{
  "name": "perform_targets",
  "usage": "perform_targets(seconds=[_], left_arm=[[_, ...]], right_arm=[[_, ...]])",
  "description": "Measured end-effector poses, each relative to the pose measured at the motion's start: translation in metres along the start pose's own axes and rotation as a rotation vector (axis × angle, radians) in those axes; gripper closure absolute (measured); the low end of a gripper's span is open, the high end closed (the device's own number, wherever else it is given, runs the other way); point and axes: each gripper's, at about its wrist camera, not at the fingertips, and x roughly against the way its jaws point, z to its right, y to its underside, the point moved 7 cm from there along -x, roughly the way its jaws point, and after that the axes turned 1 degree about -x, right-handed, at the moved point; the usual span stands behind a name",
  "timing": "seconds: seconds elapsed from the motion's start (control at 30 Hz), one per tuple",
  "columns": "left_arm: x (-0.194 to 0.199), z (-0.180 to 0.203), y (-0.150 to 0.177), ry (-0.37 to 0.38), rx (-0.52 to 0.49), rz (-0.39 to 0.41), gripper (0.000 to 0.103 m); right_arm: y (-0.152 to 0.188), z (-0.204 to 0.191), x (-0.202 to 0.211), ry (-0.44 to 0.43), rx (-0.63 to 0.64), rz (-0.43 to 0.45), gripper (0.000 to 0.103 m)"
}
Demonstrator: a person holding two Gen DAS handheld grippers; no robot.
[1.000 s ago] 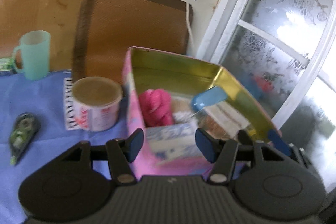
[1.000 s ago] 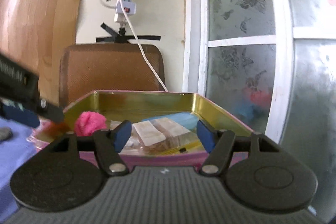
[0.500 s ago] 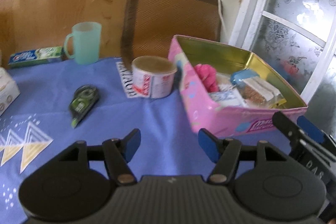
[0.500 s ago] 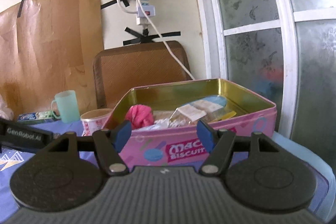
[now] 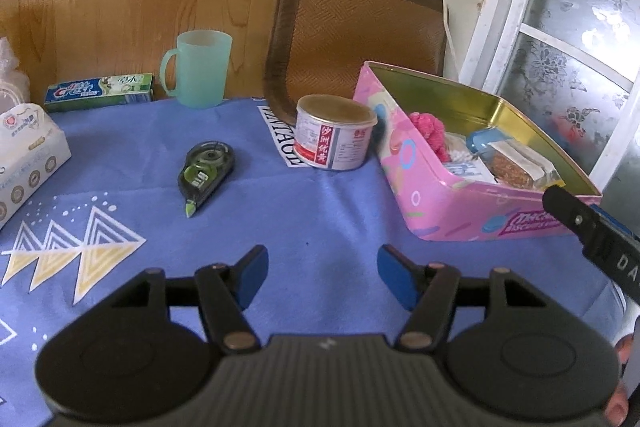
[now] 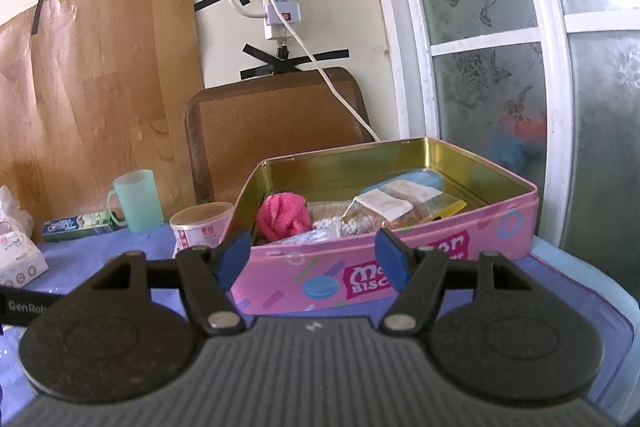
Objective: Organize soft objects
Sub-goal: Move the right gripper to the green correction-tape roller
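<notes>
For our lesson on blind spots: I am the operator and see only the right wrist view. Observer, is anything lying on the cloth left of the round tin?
Observer: Yes, a green correction tape lies on the blue cloth, apart from the round tin.
Operator: Is the left tool holding anything?
Observer: No. The left tool is open above bare cloth; its jaws have just been opening, with nothing between them.

Blue cloth (image 5: 328,227) covers the table; sitting on it are a pink tin (image 5: 452,203), can (image 5: 334,139), green mug (image 5: 200,67), toothpaste box (image 5: 100,93), correction tape (image 5: 206,171), tissue box (image 5: 28,155).
</notes>
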Motion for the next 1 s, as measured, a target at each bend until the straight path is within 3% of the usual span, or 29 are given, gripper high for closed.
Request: perform_targets(seconds=[0.07, 0.23, 0.4, 0.6, 0.77, 0.87, 1.0], left_arm=[[0.003, 0.001, 0.0, 0.002, -0.009, 0.011, 0.035], [0.004, 0.0, 0.001, -0.003, -0.027, 0.025, 0.035], [0.002, -0.024, 0.007, -0.037, -0.001, 0.026, 0.033], [0.004, -0.104, 0.019, -0.21, 0.104, 0.018, 0.033], [0.015, -0.161, 0.028, -0.377, 0.178, 0.08, 0.033], [0.027, -0.167, 0.028, -0.339, 0.236, 0.149, 0.029], [0.029, -0.172, 0.028, -0.321, 0.268, 0.169, 0.029]], right_arm=[[-0.002, 0.0, 0.002, -0.001, -0.005, 0.005, 0.032], [0.0, -0.005, 0.004, -0.007, 0.012, -0.004, 0.032], [0.008, -0.022, 0.001, -0.056, 0.049, -0.042, 0.032], [0.022, -0.067, -0.006, -0.173, 0.159, -0.102, 0.032], [0.03, -0.118, -0.034, -0.304, 0.197, -0.192, 0.032], [0.032, -0.151, -0.059, -0.357, 0.198, -0.247, 0.032], [0.045, -0.193, -0.1, -0.377, 0.208, -0.341, 0.032]])
